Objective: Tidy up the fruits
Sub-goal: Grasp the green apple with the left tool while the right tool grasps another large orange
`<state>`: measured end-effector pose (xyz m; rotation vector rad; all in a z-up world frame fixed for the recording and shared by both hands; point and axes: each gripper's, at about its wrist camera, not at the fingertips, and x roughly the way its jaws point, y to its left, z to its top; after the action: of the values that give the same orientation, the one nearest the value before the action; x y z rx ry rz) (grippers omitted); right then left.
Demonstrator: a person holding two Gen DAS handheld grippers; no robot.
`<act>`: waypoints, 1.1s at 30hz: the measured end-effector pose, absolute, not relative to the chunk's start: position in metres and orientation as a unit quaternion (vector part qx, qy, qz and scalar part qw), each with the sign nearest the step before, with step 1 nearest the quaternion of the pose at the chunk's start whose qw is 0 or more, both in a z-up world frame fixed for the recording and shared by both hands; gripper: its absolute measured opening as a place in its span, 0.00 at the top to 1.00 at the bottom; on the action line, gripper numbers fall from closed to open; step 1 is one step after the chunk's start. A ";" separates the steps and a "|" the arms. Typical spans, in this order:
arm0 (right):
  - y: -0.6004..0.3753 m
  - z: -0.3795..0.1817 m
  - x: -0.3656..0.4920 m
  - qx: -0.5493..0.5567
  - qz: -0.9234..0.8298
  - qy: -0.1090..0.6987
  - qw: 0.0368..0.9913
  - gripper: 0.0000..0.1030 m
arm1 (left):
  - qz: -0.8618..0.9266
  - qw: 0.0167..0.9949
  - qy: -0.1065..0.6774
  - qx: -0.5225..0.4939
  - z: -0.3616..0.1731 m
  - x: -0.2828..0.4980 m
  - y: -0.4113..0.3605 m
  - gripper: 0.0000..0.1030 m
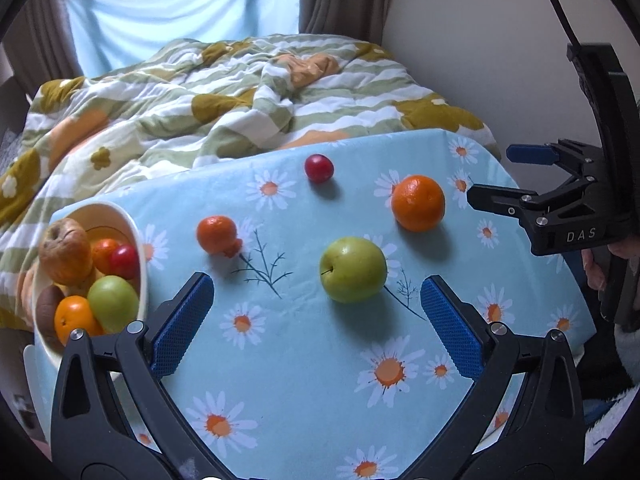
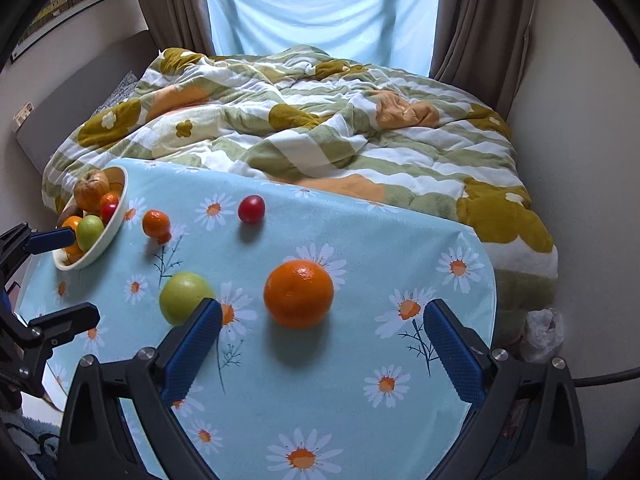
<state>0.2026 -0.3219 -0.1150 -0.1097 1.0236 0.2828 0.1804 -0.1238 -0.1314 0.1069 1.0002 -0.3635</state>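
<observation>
Currently both tongs gape wide, empty: left tongs (image 1: 316, 320) near green apple (image 1: 353, 270), right tongs (image 2: 322, 344) near orange (image 2: 298, 293). Bowl (image 1: 134, 224) at bench (image 1: 280, 360) edge holds fruit.

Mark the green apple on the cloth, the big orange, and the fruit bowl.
green apple (image 1: 353, 270), left wrist view, middle of its skin
big orange (image 2: 298, 293), right wrist view, centre of peel
fruit bowl (image 1: 136, 228), left wrist view, right rim

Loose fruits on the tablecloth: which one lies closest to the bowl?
The small knobbed orange, beside the bowl; the red plum, green apple and big orange lie farther off.
</observation>
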 end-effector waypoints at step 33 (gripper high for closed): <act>-0.311 -0.181 0.234 -0.049 0.234 0.511 0.826 0.17 | -0.173 0.837 0.510 0.099 -0.199 0.202 -0.171 0.39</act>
<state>0.2336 -0.3109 -0.1808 -0.1042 1.0862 0.4976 0.2018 -0.1714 -0.1993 0.2102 1.0795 -0.3667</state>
